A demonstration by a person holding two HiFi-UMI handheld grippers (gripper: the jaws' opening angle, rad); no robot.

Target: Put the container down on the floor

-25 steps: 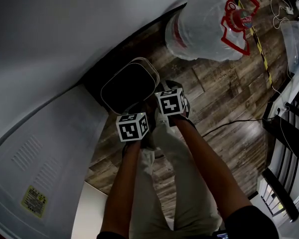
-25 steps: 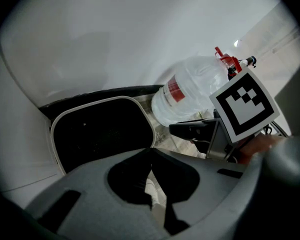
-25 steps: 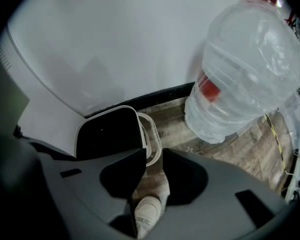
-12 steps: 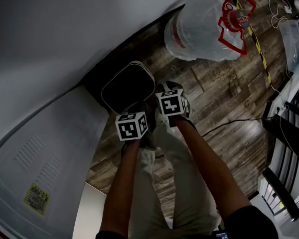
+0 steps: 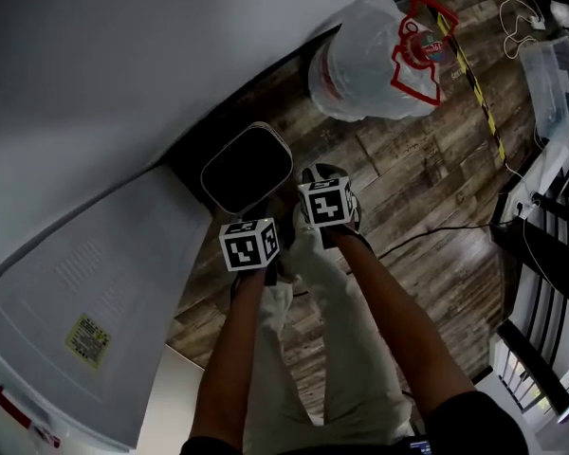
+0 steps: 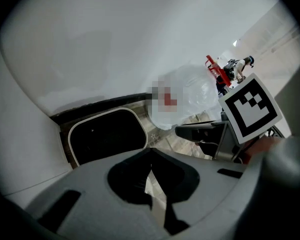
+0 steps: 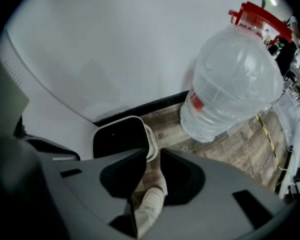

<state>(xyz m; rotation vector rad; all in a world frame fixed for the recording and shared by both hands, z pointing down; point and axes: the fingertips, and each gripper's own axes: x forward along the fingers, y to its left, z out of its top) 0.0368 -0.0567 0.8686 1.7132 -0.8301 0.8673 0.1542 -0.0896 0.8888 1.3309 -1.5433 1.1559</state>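
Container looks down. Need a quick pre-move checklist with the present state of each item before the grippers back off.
1. Container upright on the floor, by the wall: ok.
2. Left gripper holds nothing, jaws together: ok.
3. Right gripper holds nothing, jaws slightly apart: ok.
4. Jug apart from the container: ok.
5. Path behind free of snags: not ok, a cable runs across the floor by the right foot.
6. Container contents: cannot tell, the inside is dark.
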